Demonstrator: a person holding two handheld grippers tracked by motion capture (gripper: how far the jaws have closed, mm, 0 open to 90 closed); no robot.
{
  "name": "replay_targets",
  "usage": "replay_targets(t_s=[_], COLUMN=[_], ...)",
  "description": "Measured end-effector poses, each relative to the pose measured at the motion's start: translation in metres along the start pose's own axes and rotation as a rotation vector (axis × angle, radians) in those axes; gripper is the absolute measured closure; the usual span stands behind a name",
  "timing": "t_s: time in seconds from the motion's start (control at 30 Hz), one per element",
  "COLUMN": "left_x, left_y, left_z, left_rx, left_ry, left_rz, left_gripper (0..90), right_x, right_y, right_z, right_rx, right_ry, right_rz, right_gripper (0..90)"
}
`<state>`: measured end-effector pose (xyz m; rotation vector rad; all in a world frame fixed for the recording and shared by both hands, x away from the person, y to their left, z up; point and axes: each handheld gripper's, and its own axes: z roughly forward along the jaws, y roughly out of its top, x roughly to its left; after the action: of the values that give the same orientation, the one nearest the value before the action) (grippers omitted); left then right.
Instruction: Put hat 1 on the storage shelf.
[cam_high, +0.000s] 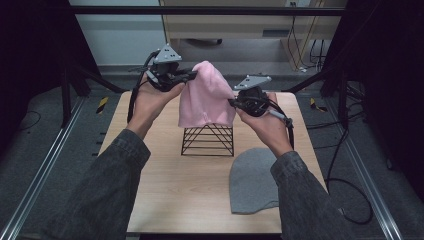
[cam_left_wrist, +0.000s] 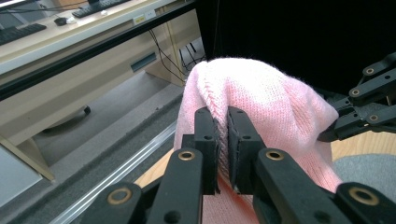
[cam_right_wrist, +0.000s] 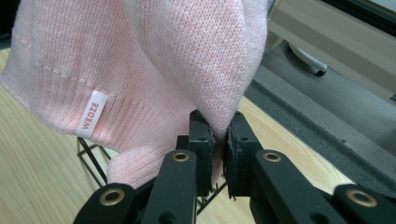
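Note:
A pink knit beanie (cam_high: 206, 97) hangs above a black wire stand (cam_high: 208, 140) at the middle of the table, its lower edge draped over the stand's top. My left gripper (cam_high: 192, 75) is shut on the beanie's upper left side; the left gripper view has its jaws pinching a fold of pink knit (cam_left_wrist: 261, 102) at the left gripper (cam_left_wrist: 222, 140). My right gripper (cam_high: 233, 101) is shut on the beanie's right edge, and the right gripper view has the knit (cam_right_wrist: 154, 70) caught at the right gripper (cam_right_wrist: 219, 140). A white label (cam_right_wrist: 91, 114) reads WEDZE.
A grey beanie (cam_high: 253, 181) lies flat on the wooden table (cam_high: 165, 190) at the front right, beside my right forearm. Metal rails run along both sides of the table. A desk and cables stand beyond the far edge.

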<state>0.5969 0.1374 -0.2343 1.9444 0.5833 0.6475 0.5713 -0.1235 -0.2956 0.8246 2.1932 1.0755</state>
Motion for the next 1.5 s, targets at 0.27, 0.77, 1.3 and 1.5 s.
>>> replay_targets(t_s=[0.27,0.77,1.3,1.5], left_x=[0.008,0.013,-0.002,-0.012], left_y=[-0.008,-0.013,-0.029,-0.031], left_z=[0.013,0.015,0.011,0.012], left_rx=[0.025,0.013,0.025,0.034], left_ry=[0.004,-0.008,-0.024,-0.028], left_rz=[0.028,0.028,0.038,0.054], left_gripper=[83.1,83.1,82.8,82.7], right_x=[-0.001,0.003,0.007,0.009], right_y=[-0.007,-0.01,-0.031,-0.039], right_z=[0.007,0.011,0.016,0.016], right_rx=[0.016,0.0,0.018,0.023], right_ry=[-0.007,0.008,0.026,0.028], right_rz=[0.007,0.011,0.009,0.013], right_gripper=[82.9,82.9,82.6,82.8])
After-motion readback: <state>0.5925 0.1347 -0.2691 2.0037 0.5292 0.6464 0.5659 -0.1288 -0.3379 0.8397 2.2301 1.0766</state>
